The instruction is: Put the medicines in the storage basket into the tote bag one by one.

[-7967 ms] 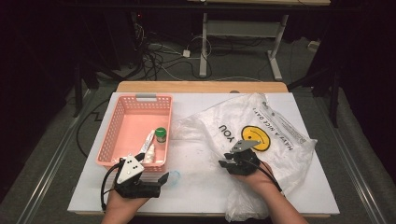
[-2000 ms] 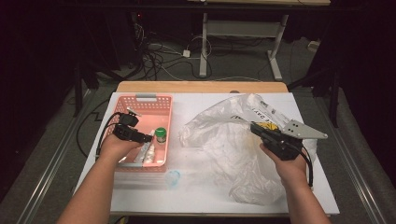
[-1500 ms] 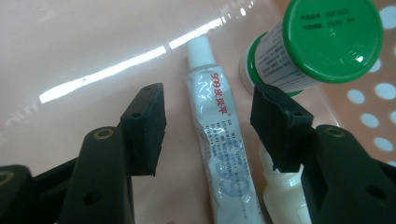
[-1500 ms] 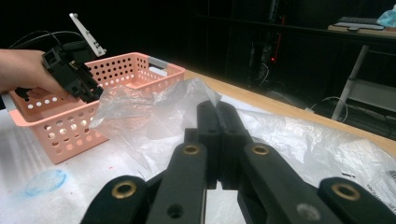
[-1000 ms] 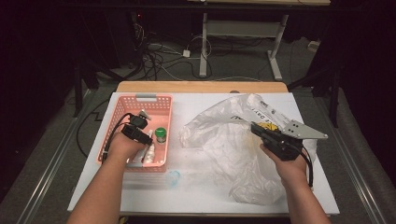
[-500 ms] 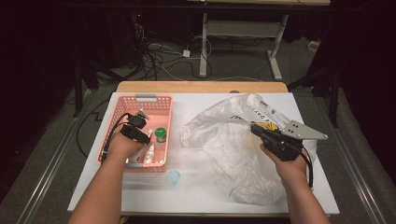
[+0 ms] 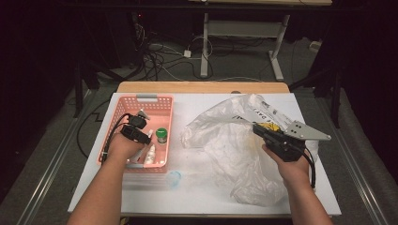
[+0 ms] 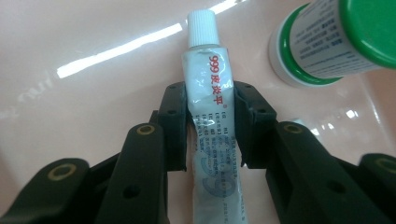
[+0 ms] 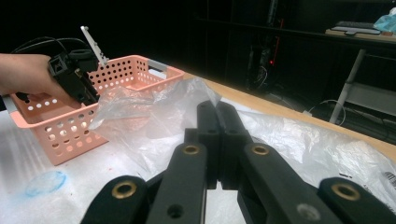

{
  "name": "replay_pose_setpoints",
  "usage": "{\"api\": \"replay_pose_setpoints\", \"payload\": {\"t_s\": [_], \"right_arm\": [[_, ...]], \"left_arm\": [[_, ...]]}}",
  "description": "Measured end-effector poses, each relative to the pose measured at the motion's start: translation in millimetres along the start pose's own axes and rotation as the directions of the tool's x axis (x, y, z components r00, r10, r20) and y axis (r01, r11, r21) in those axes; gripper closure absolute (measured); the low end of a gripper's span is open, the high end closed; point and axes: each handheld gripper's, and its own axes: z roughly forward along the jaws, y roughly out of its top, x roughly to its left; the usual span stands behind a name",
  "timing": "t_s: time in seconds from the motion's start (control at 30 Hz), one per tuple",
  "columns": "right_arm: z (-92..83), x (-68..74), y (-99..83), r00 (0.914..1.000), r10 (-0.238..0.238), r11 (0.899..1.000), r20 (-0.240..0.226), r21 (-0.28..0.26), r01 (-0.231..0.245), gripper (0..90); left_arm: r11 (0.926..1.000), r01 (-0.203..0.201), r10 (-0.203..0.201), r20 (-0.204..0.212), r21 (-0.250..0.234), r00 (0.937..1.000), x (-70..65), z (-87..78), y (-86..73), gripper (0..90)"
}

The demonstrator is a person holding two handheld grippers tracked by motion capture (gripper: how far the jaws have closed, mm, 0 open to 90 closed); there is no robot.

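Right between the jaws of the left gripper (image 8: 210,135) lies a small white tube (image 8: 212,140) with red print, lengthwise along them, its ribbed white cap (image 8: 201,29) pointing away beyond the jaw tips and its flat end running back toward the camera. The jaws have just been closing, and both pads now press against the tube's sides, so this gripper is grasping the tube, which rests on the glossy pink floor of the basket (image 8: 93,60). Just past the jaw tips and off to their right lies a white jar (image 8: 327,42) with a green lid, tipped toward the camera and apart from the tube. From the high view the left gripper (image 7: 141,136) points down into the pink basket (image 7: 155,99), with the green-lidded jar (image 7: 161,135) just beside it and the tube (image 7: 150,153) near the basket's near wall. The right gripper (image 9: 217,121) has its jaws clenched flat against each other; a fold of a crumpled clear plastic bag (image 9: 154,116) sits right at their tips, though I cannot tell whether any film is caught between them. Farther beyond those jaws, to their left, stand the basket (image 9: 70,130) and the hand holding the left gripper (image 9: 79,81). In the high view the right gripper (image 7: 265,131) sits over the bag (image 7: 230,145), which spreads across the white table (image 7: 197,197).
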Motion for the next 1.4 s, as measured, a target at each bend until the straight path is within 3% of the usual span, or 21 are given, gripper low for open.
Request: {"api": "replay_pose_setpoints", "payload": {"t_s": [0.23, 0.37, 0.63, 0.9, 1.13, 1.23, 1.4], "right_arm": [[0.1, 0.2, 0.0, 1.0000, -0.003, 1.000, -0.001, 0.001, 0.003, 90.0], [-0.4, 0.0, 0.2, 1.0000, -0.003, 1.000, 0.000, 0.000, 0.003, 90.0], [-2.0, -0.5, 0.8, 1.0000, 0.001, 1.000, 0.002, -0.006, -0.001, 90.0], [-1.5, 1.1, 0.8, 1.0000, -0.002, 1.000, 0.000, -0.004, 0.002, 90.0], [-0.8, 2.3, 0.0, 1.0000, -0.002, 1.000, -0.003, 0.004, 0.002, 90.0], [-0.6, 2.5, -0.2, 1.0000, -0.004, 1.000, -0.002, 0.003, 0.004, 90.0], [-0.9, 2.5, -0.3, 1.0000, -0.007, 1.000, 0.001, 0.000, 0.007, 90.0]], "left_arm": [[0.9993, -0.008, 0.008, 0.005, -0.036, 1.0000, -0.8, -6.0, -0.9, 66.1], [0.9961, 0.002, 0.000, 0.018, -0.089, 0.9998, -0.2, -12.8, -3.9, 66.1], [0.9768, -0.005, 0.013, 0.036, -0.214, 0.9993, -2.2, -29.5, -17.1, 66.1], [0.9386, 0.016, 0.003, 0.054, -0.345, 0.9986, -1.1, -47.1, -28.4, 66.1], [0.9013, -0.010, 0.037, 0.053, -0.433, 0.9979, -8.6, -60.1, -38.9, 66.1], [0.8799, -0.023, 0.054, 0.052, -0.475, 0.9972, -13.7, -66.1, -43.8, 66.1], [0.8340, -0.034, 0.065, 0.038, -0.551, 0.9972, -22.3, -76.5, -54.4, 66.1]]}}
